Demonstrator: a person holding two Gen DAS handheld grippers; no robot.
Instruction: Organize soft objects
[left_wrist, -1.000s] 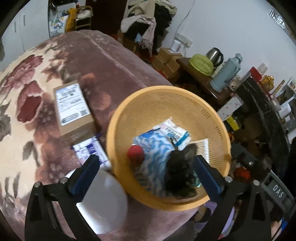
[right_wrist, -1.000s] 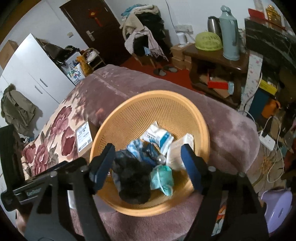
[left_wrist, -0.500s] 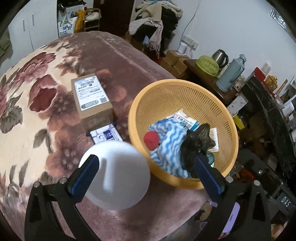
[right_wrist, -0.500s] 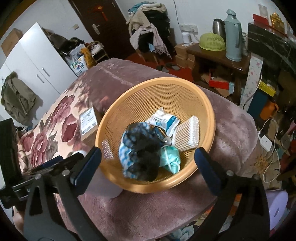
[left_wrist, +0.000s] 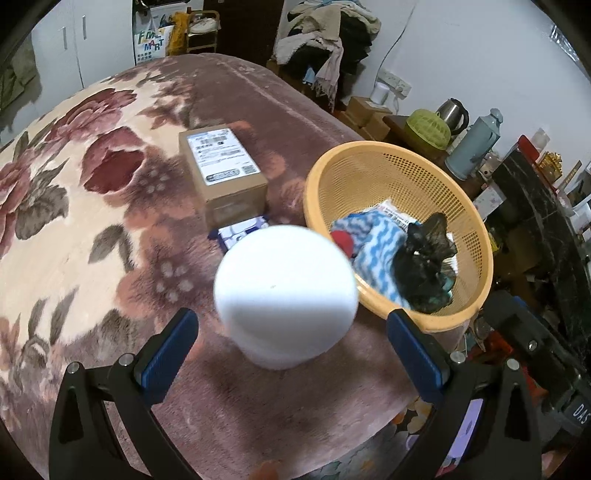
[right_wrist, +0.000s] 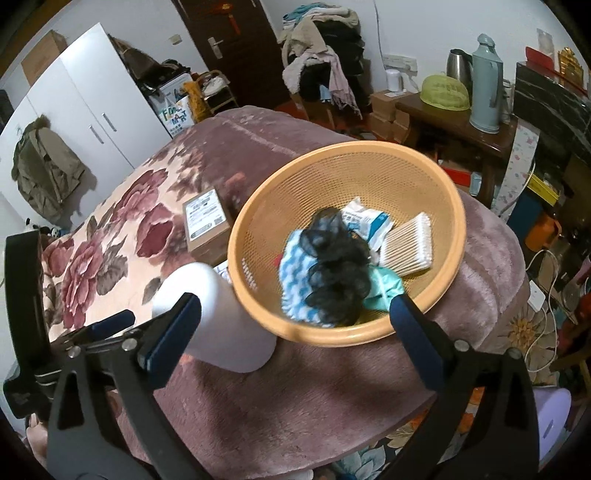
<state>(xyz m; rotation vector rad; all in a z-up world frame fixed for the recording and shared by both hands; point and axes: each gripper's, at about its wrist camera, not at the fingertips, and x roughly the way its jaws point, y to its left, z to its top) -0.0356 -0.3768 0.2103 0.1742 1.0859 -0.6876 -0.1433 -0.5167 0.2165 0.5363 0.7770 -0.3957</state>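
A lived-in home bedroom, bed (right_wrist: 122, 229) under a plush floral blanket, white wardrobe (right_wrist: 92, 107) behind the bed, clothes heaped (right_wrist: 321, 70) on a chair beyond the bed, kettle (right_wrist: 456, 62) and thermos (right_wrist: 485, 85) on a wooden side table (right_wrist: 461, 122) right of the bed
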